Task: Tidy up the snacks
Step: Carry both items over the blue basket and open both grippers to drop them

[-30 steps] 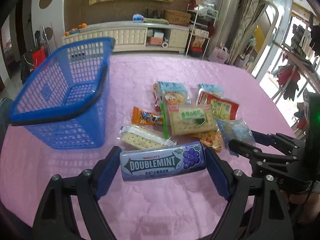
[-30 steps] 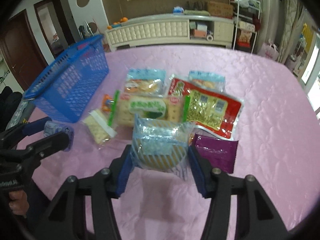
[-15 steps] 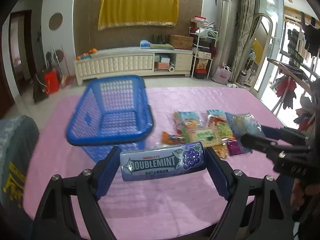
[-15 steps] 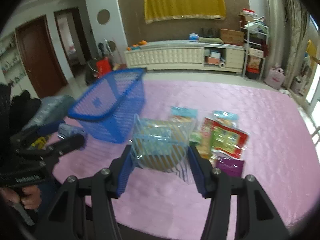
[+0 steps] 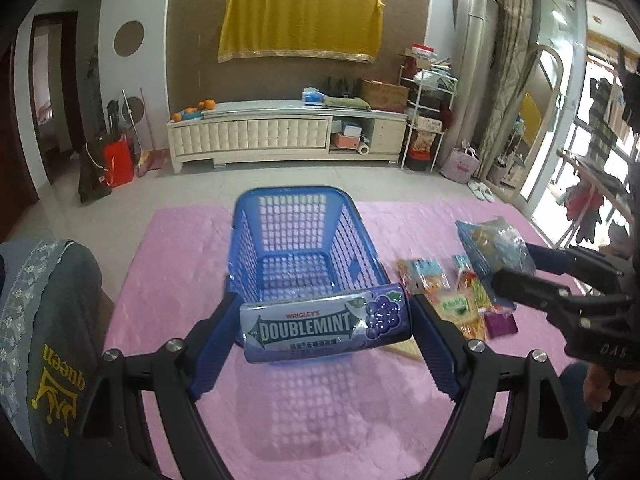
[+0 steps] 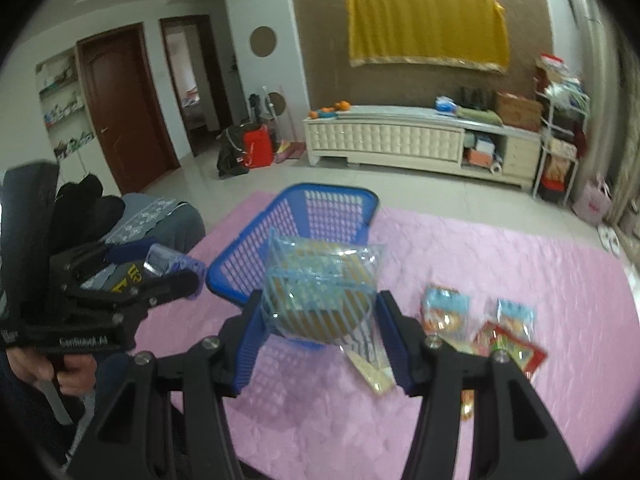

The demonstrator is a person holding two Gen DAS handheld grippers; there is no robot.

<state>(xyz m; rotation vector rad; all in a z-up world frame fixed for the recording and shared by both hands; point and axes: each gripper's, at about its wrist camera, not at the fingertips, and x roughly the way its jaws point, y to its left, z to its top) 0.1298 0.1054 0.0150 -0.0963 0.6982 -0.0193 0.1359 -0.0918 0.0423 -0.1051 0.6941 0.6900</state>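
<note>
My left gripper (image 5: 324,326) is shut on a purple Doublemint gum tin (image 5: 326,326) and holds it in the air just in front of the empty blue basket (image 5: 280,216). My right gripper (image 6: 318,306) is shut on a clear blue-striped snack bag (image 6: 320,292), raised near the basket's (image 6: 340,196) right side. In the left wrist view the right gripper (image 5: 516,276) with its bag (image 5: 492,248) is to the right. In the right wrist view the left gripper (image 6: 168,276) is at the left. Several snack packets (image 5: 452,292) lie on the pink tablecloth (image 5: 180,264) right of the basket.
A chair back with a grey cloth (image 5: 44,320) stands at the table's left edge. More packets (image 6: 504,332) lie at the right in the right wrist view. Beyond the table are tiled floor, a white cabinet (image 5: 280,132) and a shelf rack (image 5: 428,120).
Both grippers have risen and pulled back from the snack pile, carrying the gum tin and the bag. The basket now sits straight ahead of the left gripper instead of at its left.
</note>
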